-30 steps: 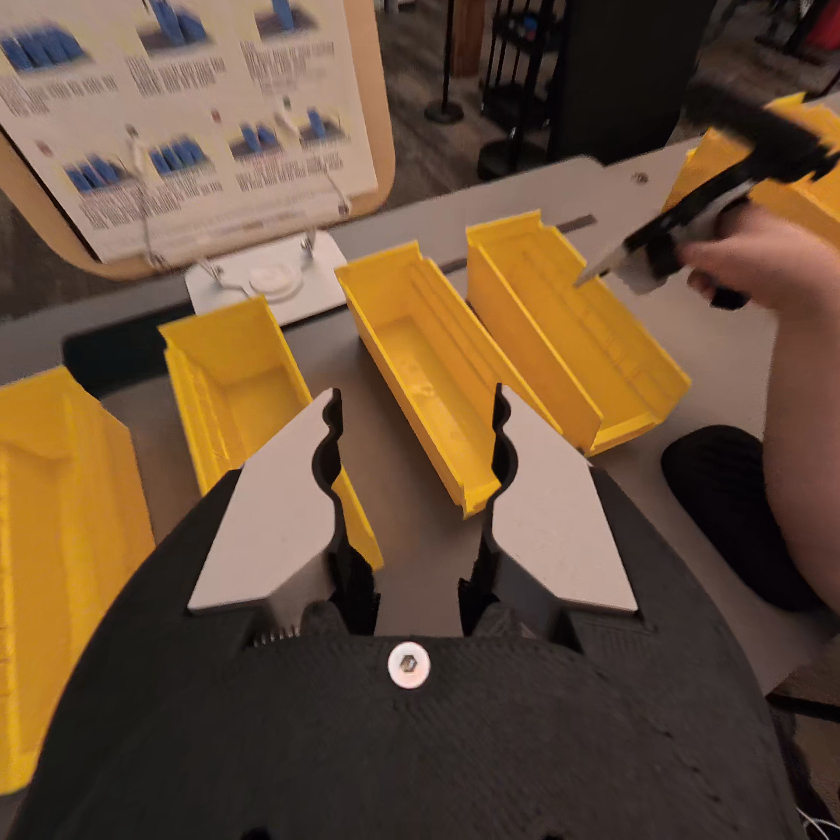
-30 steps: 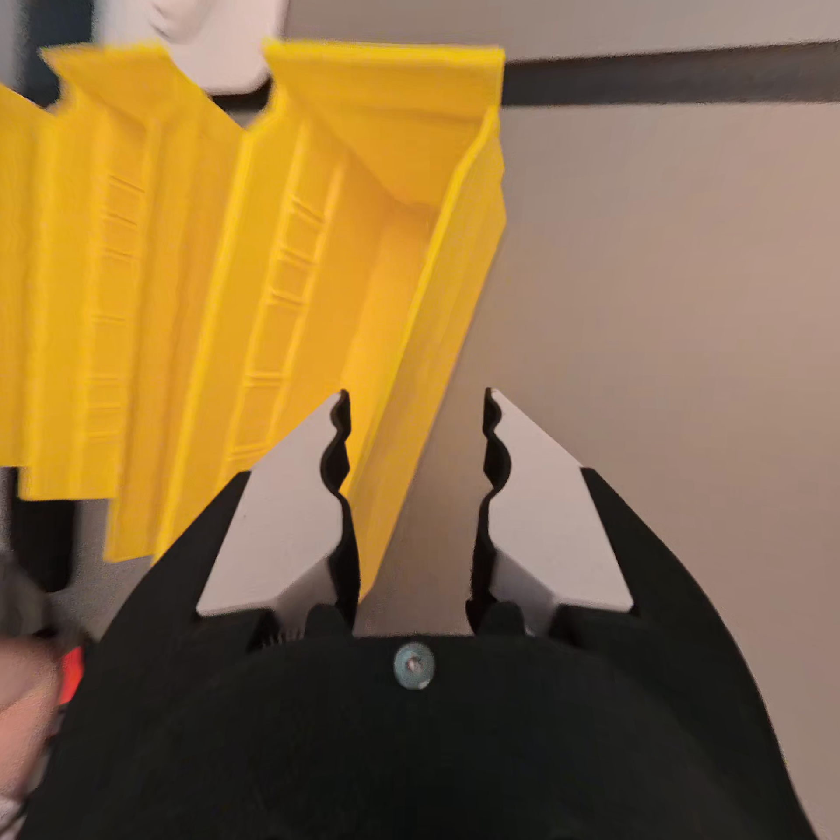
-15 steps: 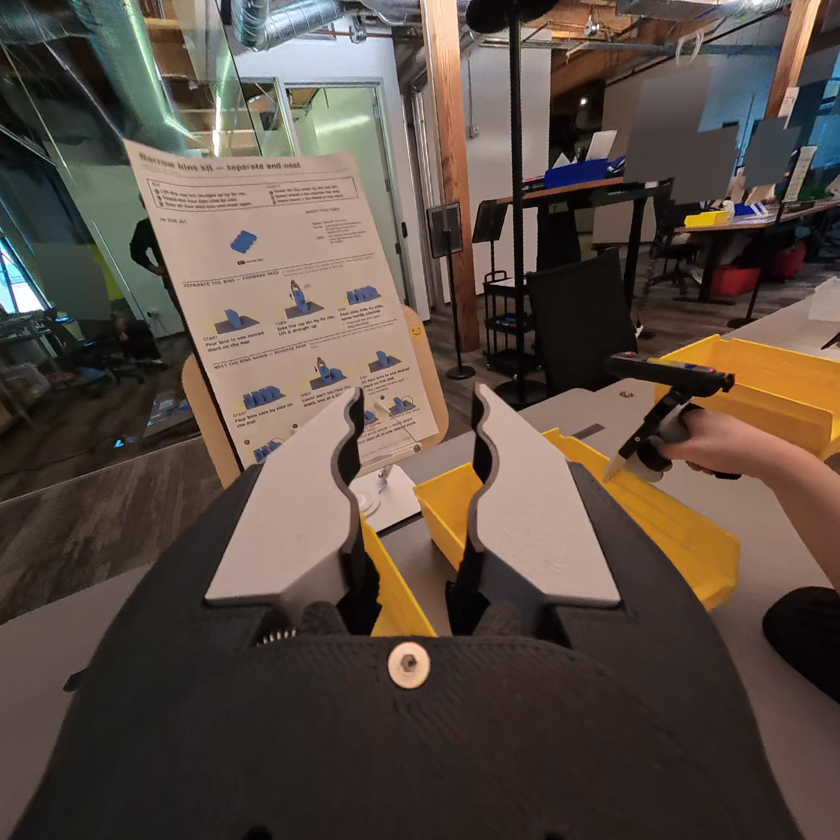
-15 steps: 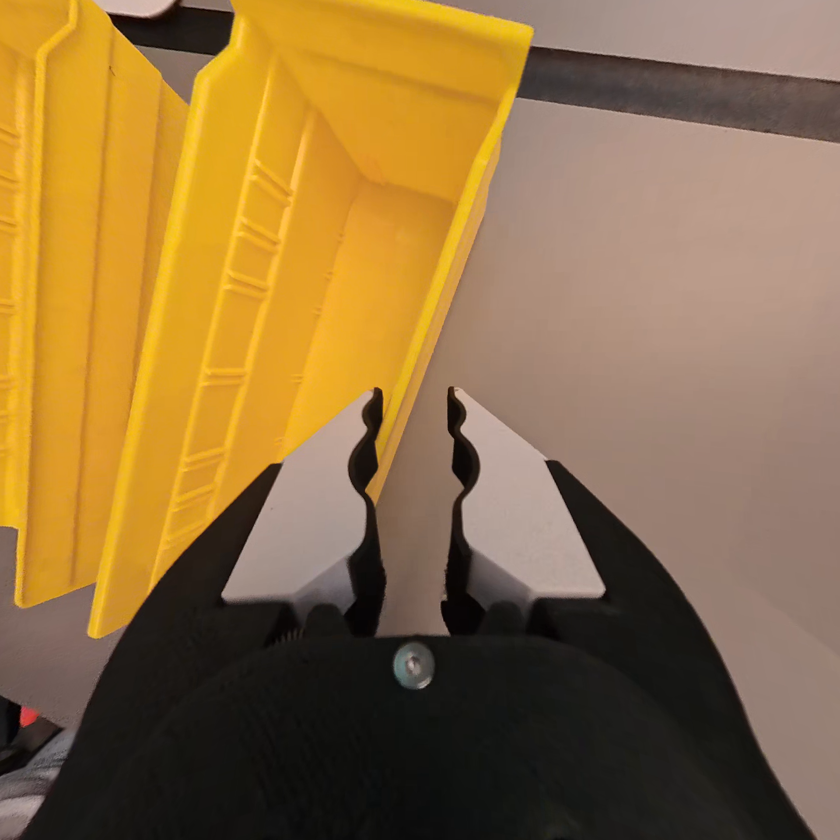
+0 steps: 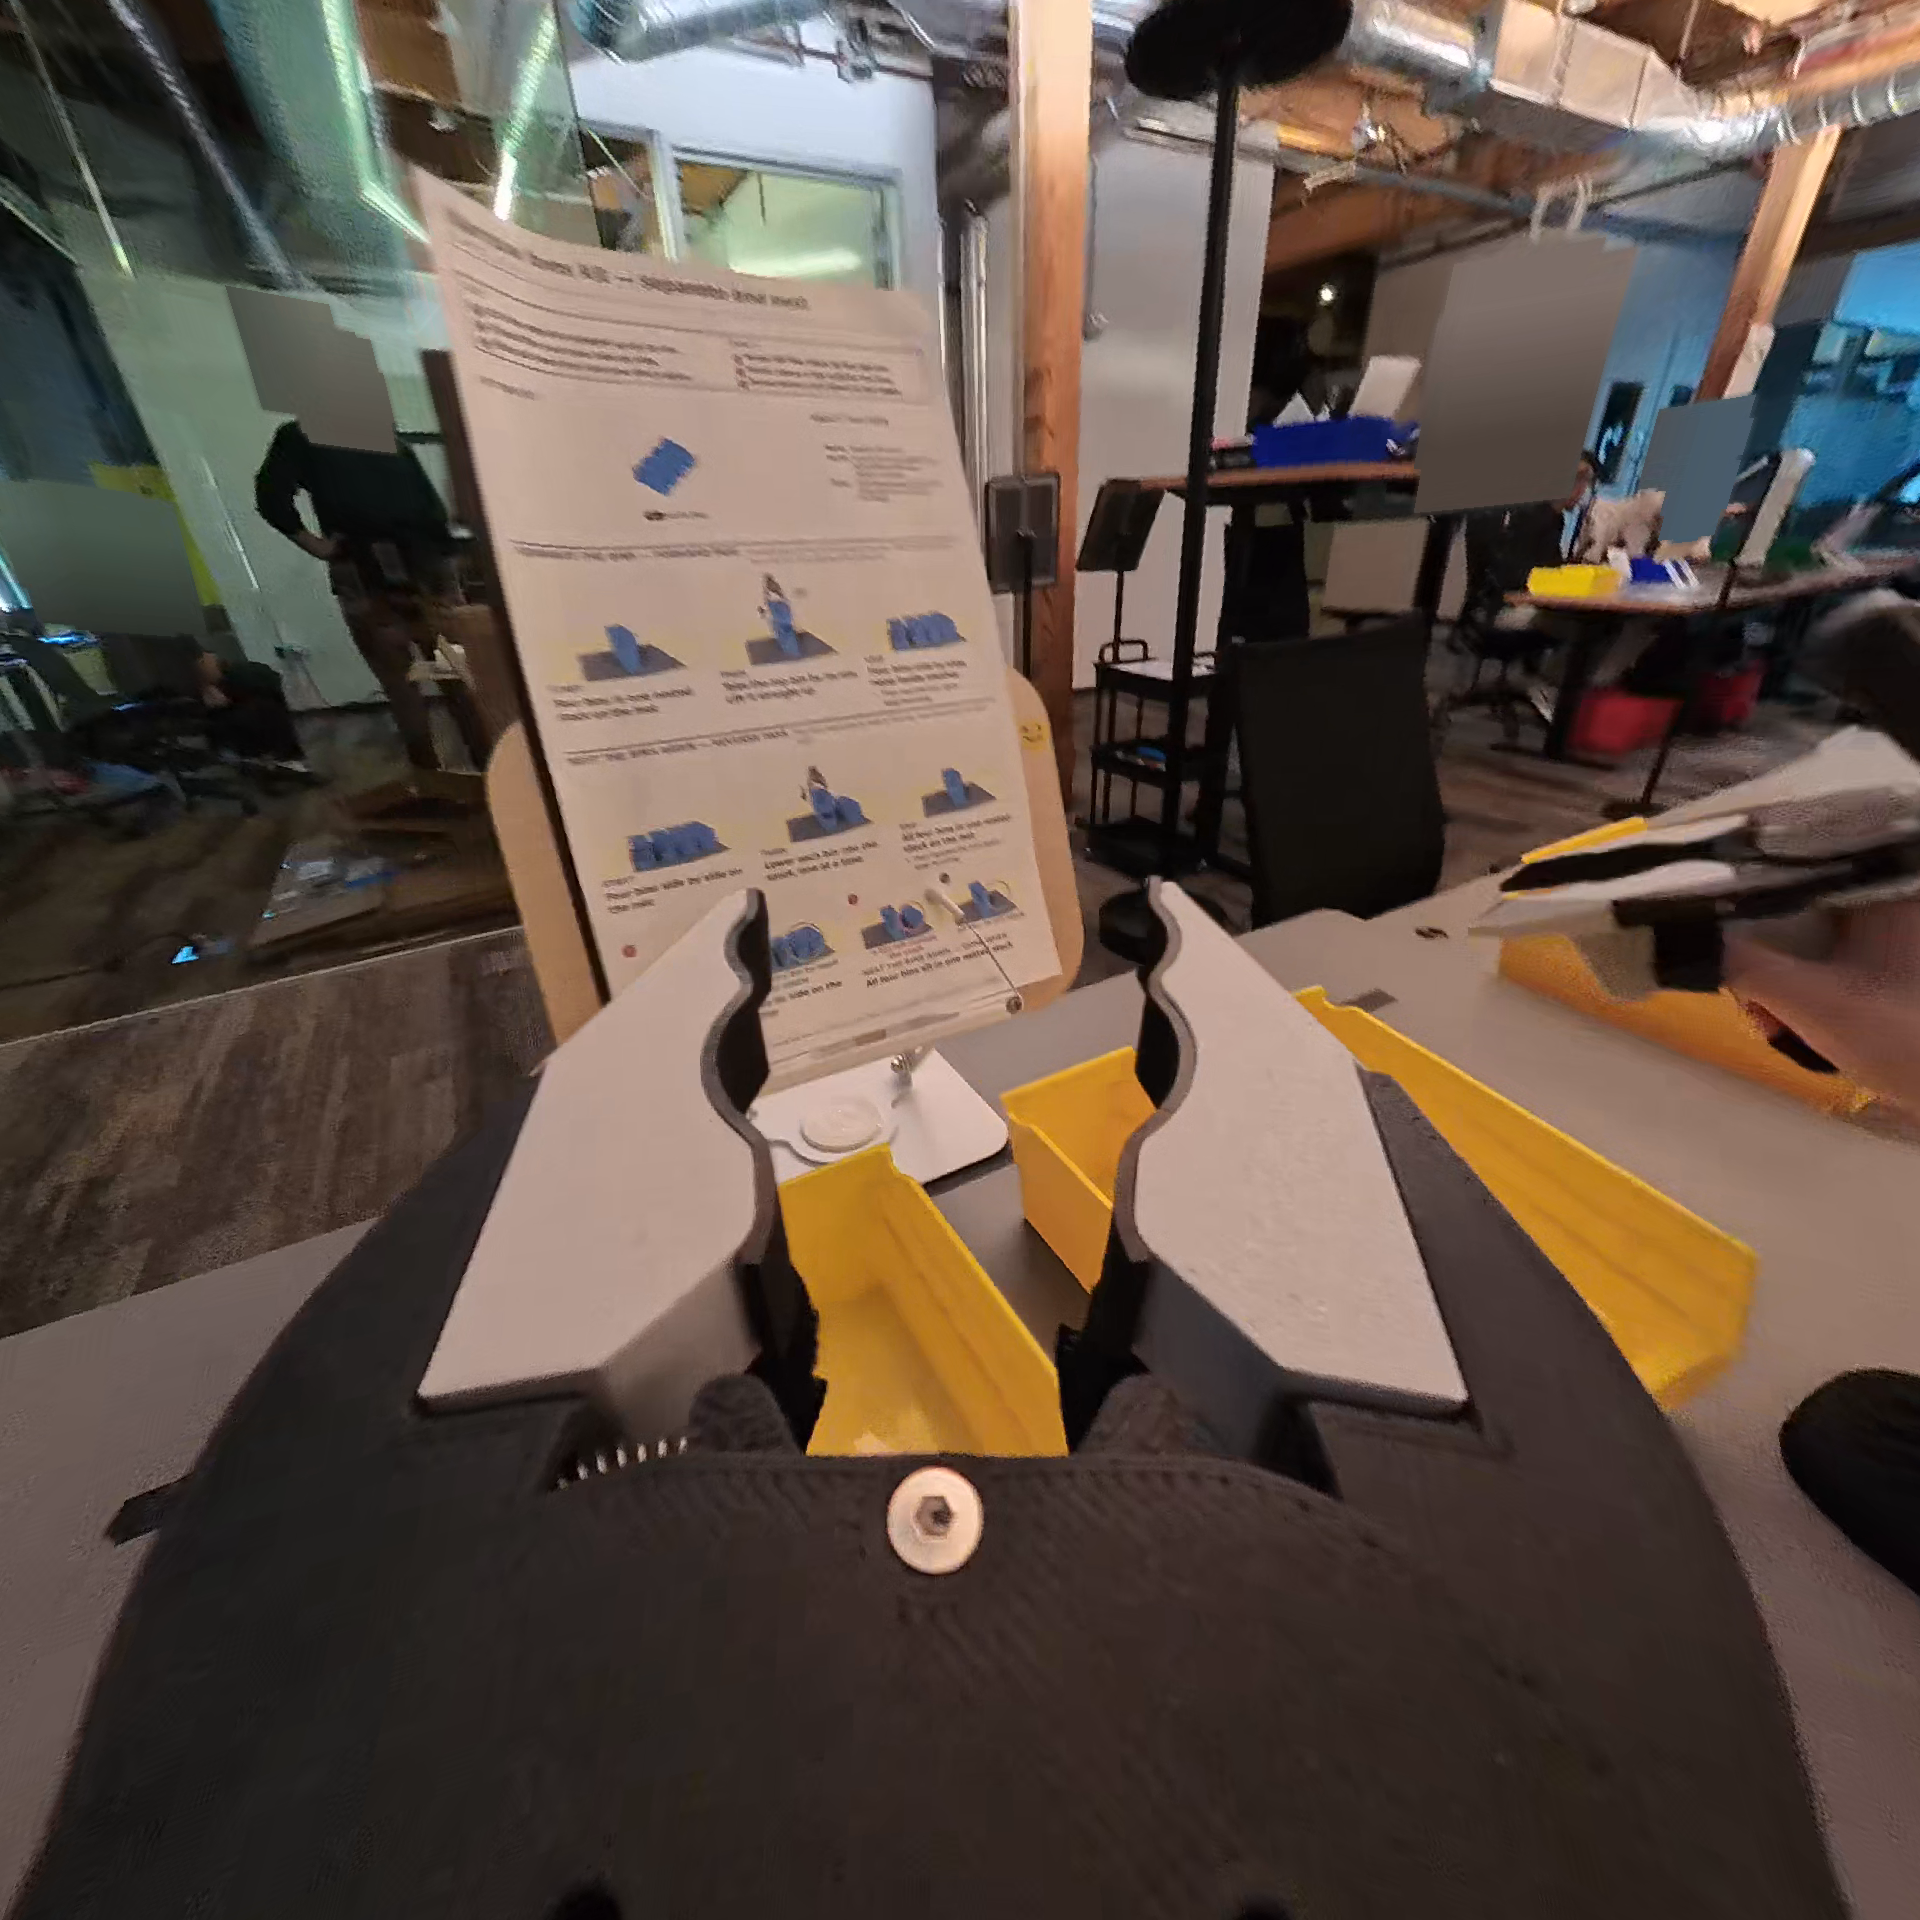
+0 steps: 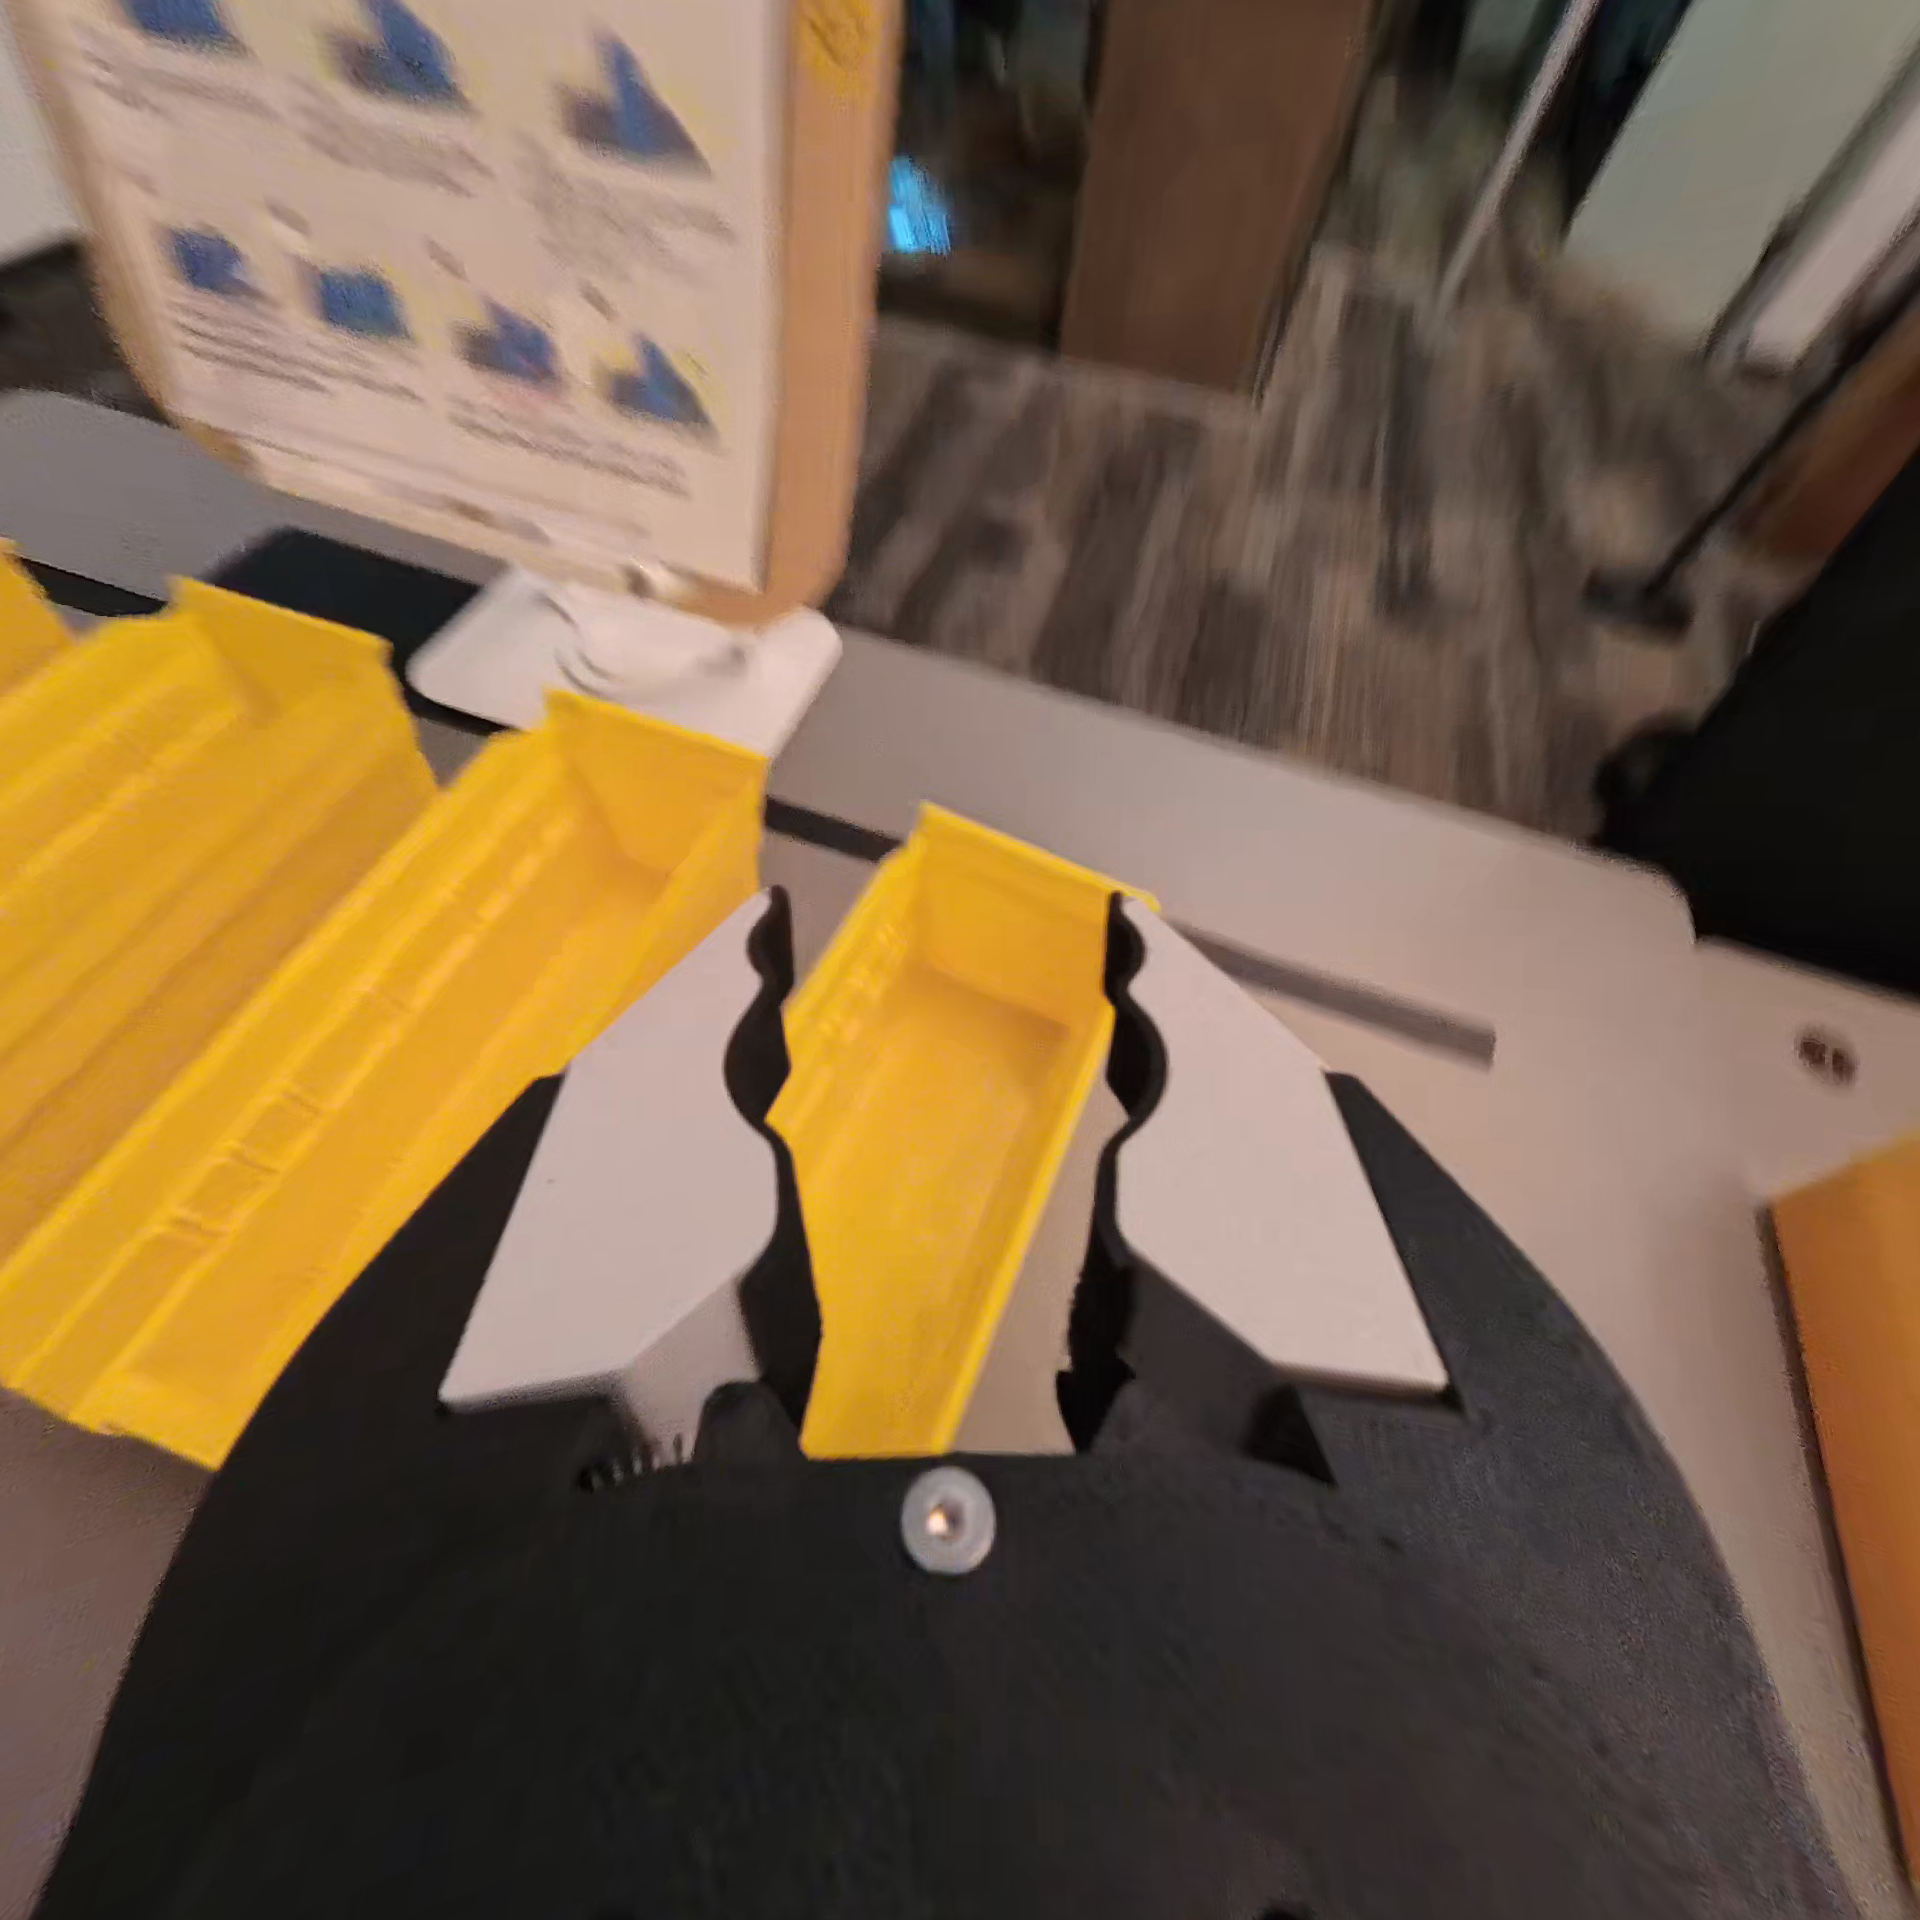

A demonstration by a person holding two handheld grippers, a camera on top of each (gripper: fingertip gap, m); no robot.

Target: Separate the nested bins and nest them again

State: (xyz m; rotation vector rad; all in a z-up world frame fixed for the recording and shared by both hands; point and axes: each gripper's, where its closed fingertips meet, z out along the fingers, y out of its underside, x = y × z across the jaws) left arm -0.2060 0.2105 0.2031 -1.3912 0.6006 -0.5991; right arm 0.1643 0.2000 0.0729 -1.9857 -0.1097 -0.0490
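Three yellow bins lie side by side on the grey table (image 6: 1351, 935). In the right wrist view they are the left bin (image 6: 156, 821), the middle bin (image 6: 416, 1039) and the right bin (image 6: 935, 1143). My right gripper (image 6: 948, 904) is open. It hovers over the right bin, with table showing between the left pad and the bin's wall. In the left wrist view my left gripper (image 5: 954, 904) is open and empty, raised above the bins (image 5: 914, 1330) (image 5: 1538, 1195). The right gripper (image 5: 1517, 888) shows there, blurred, in the air at the right with nothing in it.
An instruction sheet (image 5: 748, 644) stands on a white-based stand (image 5: 883, 1117) behind the bins. A larger yellow bin (image 5: 1662, 1029) sits at the far right of the table. A person's dark sleeve (image 5: 1860, 1475) rests at the right edge. Office furniture stands beyond the table.
My left gripper tilted up from looking down on the bins; its jaws narrowed, then opened wide. My right gripper's jaws narrowed beside the right bin's wall, then widened as it pulled back and tilted up.
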